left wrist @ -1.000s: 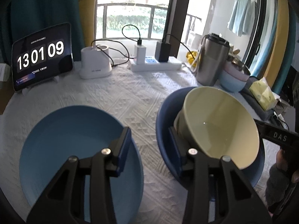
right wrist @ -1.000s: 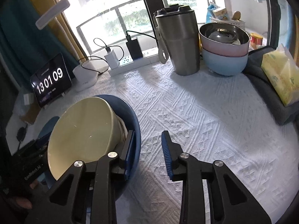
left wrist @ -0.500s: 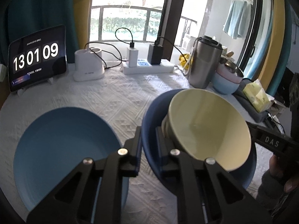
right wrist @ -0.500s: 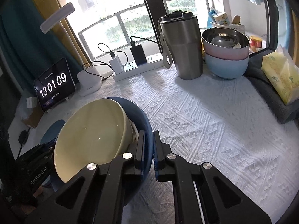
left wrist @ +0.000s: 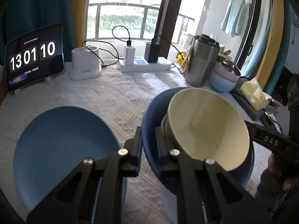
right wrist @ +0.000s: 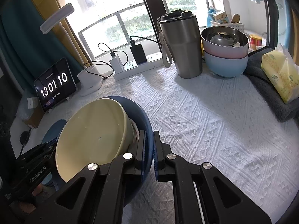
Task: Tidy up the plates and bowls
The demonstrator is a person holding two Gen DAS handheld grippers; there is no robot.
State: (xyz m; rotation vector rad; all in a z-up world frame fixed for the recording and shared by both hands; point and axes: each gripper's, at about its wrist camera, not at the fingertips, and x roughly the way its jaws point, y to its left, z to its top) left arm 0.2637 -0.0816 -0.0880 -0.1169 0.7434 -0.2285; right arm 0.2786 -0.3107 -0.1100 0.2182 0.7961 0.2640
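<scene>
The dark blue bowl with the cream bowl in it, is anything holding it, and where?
Both tongs hold the dark blue bowl by its rim: left tongs on one side, right tongs on the opposite side. The cream bowl sits inside, ungripped.

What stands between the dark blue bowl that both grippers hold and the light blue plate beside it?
Nothing visible. The left gripper and right gripper are both shut on the dark blue bowl's rim, with the cream bowl tilted inside. Only bare white tablecloth separates it from the light blue plate.
</scene>
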